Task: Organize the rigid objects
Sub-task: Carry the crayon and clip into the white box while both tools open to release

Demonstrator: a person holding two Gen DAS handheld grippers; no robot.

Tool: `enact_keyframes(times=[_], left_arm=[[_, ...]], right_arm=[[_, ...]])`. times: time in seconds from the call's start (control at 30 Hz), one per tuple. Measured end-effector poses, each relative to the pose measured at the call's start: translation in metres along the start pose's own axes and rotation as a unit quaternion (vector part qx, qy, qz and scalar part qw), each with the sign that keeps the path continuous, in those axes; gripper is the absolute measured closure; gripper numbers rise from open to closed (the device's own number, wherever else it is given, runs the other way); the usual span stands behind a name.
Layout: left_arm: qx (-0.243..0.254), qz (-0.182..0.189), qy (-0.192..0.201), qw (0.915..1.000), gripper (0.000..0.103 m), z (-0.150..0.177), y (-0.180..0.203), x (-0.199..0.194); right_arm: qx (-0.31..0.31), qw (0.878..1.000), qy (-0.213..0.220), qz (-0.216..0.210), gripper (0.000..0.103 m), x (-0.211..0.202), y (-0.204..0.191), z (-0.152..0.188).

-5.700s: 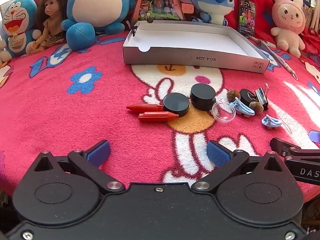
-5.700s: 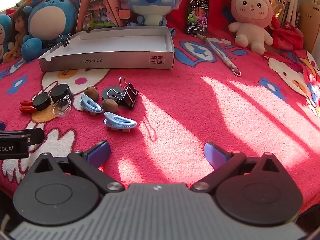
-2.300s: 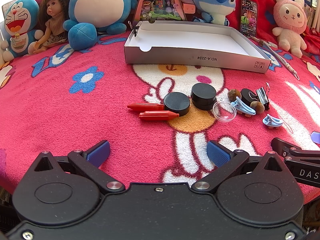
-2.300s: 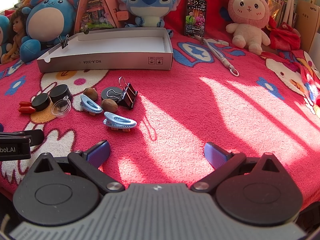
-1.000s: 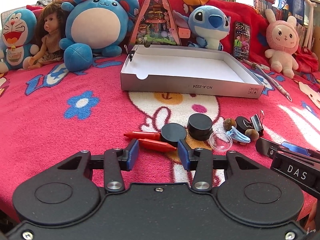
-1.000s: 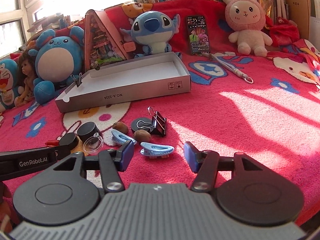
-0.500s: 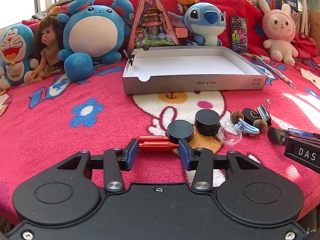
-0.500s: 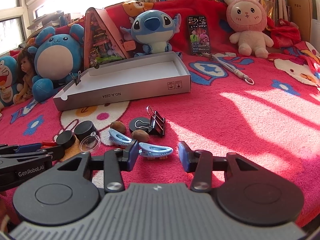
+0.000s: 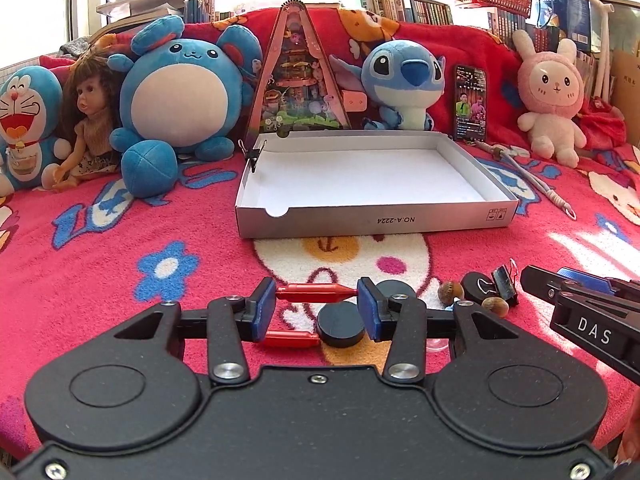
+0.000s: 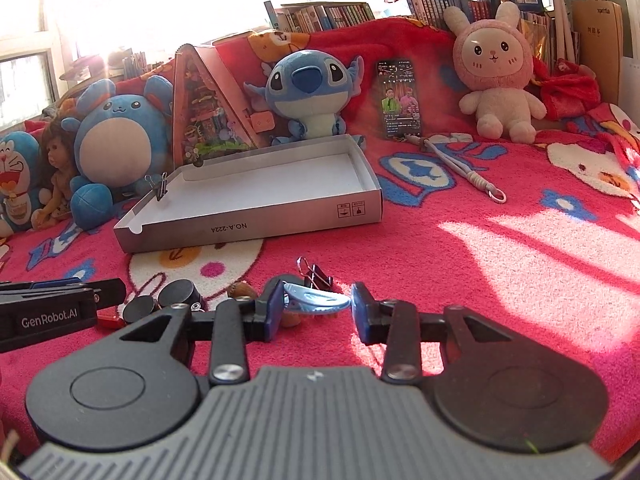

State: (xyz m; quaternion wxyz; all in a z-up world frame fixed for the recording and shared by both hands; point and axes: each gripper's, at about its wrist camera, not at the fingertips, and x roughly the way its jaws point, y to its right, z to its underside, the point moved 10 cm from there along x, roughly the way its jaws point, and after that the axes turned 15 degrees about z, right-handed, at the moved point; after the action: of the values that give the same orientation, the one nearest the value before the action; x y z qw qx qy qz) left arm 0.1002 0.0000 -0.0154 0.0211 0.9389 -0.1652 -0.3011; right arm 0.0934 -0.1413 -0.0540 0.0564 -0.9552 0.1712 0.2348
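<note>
My left gripper point(image 9: 316, 308) is shut on a red crayon point(image 9: 316, 291), gripped end to end and lifted a little off the blanket. A second red crayon point(image 9: 288, 339) and a black puck point(image 9: 342, 323) lie beneath it; another puck point(image 9: 394, 290) shows behind the right finger. My right gripper point(image 10: 316, 309) is shut on a blue hair clip point(image 10: 316, 300), low over the blanket. The open white box point(image 9: 360, 222) stands behind both, its floor bare. A black binder clip point(image 10: 318, 271) and brown nuts point(image 9: 451, 291) lie between the grippers.
Plush toys point(image 9: 180, 92), a doll point(image 9: 94, 132), a triangular toy house point(image 9: 298, 80) and a phone point(image 9: 470, 104) line the back. A small binder clip point(image 9: 253, 156) sits on the box's left corner. A white cord point(image 10: 464, 168) lies right of the box on the red blanket.
The right jaws have narrowed onto the blue hair clip. The left gripper has risen slightly with one red crayon, which now sits apart from the other crayon.
</note>
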Motion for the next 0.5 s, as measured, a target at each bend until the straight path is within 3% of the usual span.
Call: enact_keyframes(times=[0.37,0.5], left_arm=[[-0.010,0.039,0.015,0.9991,0.061,-0.071,-0.002,0.028],[-0.025,0.049,0.004,0.9985,0.061,-0.098,-0.009,0.053]], right_arm=[[-0.006,0.999,0.019,-0.034,0.061,0.028,-0.011,-0.060],[-0.012,0.999,0.024,-0.037,0.061,0.046,-0.015,-0.084]])
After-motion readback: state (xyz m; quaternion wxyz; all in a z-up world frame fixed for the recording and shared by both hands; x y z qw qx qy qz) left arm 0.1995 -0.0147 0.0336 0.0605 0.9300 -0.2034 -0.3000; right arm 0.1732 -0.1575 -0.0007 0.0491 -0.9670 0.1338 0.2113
